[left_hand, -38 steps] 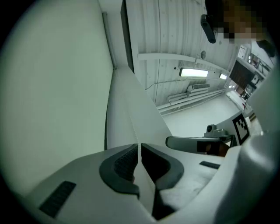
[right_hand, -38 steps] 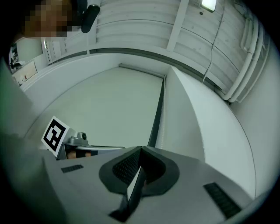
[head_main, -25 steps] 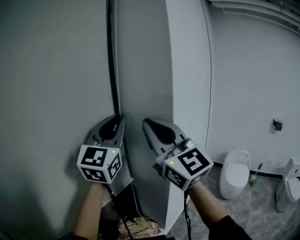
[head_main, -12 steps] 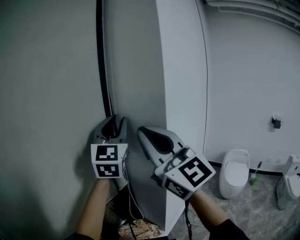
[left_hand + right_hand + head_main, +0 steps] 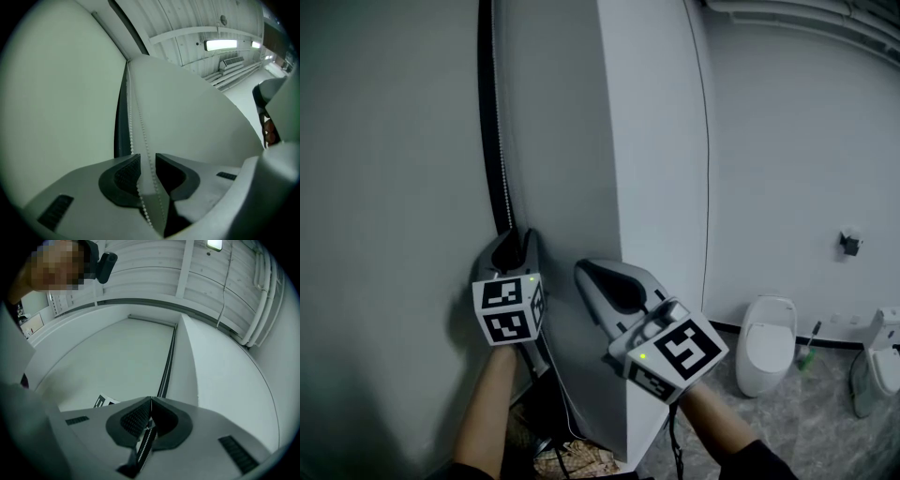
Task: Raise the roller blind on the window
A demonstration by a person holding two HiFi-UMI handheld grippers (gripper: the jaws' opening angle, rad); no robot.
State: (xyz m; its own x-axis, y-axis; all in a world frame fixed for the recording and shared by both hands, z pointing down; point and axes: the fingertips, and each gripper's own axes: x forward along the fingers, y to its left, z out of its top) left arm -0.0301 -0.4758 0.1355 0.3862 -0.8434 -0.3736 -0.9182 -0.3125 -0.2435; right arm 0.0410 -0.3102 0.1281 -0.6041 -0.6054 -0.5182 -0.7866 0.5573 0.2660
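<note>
– Around the bead chain (image 5: 146, 140), how do the left tongs (image 5: 147, 157) stand?

– Apart, by a narrow gap. One strand runs down through that gap and the other lies against the pad nearer the blind. Neither looks pinched.

– And the right tongs (image 5: 151, 398)?

– Right of the chain and clear of it, in front of the wall corner (image 5: 656, 187). They are closed tip to tip, with nothing nipped that I can make out.

– Where's the roller blind (image 5: 394, 169) itself?

– Immediately left of the chain, across a dark gap (image 5: 487, 94). Its grey fabric fills that whole side, so I'd judge it to be down.

– How will the chain handle?

– Light and limp, I'd expect, carrying a pull only lengthwise. The beads are small and smooth, so a loose grip would probably slide. Close the pads square across one strand only, since pinching both would likely lock the loop against itself.

– Which strand?

– I can't tell which one lifts the blind. Take hold where the left tongs sit, then draw straight down along the chain's own line. A jerk or sideways tug could throw it off its wheel, which is out of sight. Leave the fabric alone, because it's soft and would crease.
</note>
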